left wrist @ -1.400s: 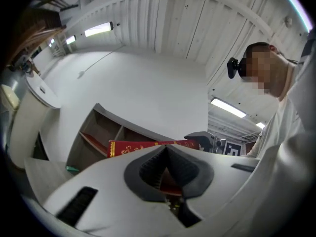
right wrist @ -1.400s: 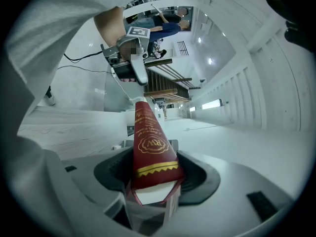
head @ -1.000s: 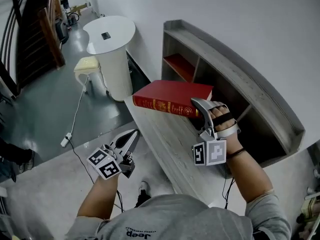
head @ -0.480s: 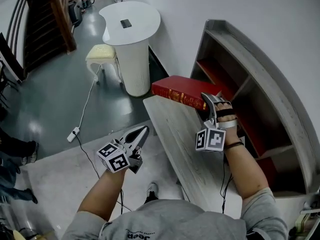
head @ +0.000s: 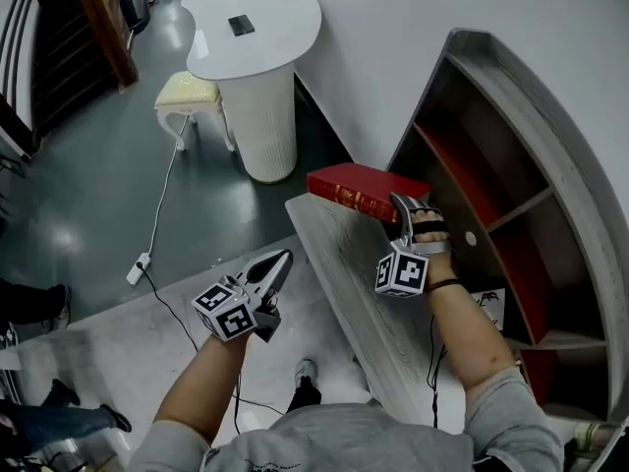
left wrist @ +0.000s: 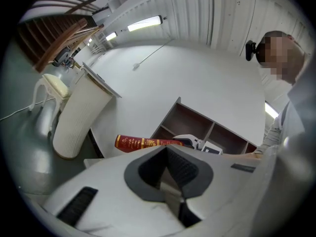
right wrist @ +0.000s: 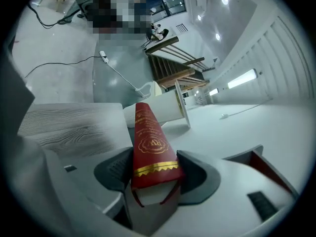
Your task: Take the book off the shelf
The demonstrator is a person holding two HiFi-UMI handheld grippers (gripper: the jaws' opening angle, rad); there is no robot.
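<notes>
In the head view my right gripper point(head: 403, 210) is shut on one end of the red book point(head: 360, 187) with gold print on its spine. The book is held flat over the far end of the grey wood-grain top point(head: 344, 264), just outside the grey shelf unit point(head: 511, 116) with red inner panels. In the right gripper view the book point(right wrist: 149, 147) sits between both dark pads of my right gripper point(right wrist: 155, 177). My left gripper point(head: 279, 263) hangs lower left over the floor, jaws together, empty. The left gripper view shows my left gripper point(left wrist: 170, 171) with the book point(left wrist: 143, 142) beyond it.
A white round table point(head: 257, 28) with a small dark object point(head: 241, 26) stands beyond the top's far end. A cream stool point(head: 187, 94) is beside it. A cable and plug point(head: 138, 264) lie on the floor at left. Wooden stairs point(head: 88, 18) rise at upper left.
My right gripper has carried the book down and out from the shelf, low over the wood-grain top's far end. The left gripper has shifted slightly right, still shut and empty.
</notes>
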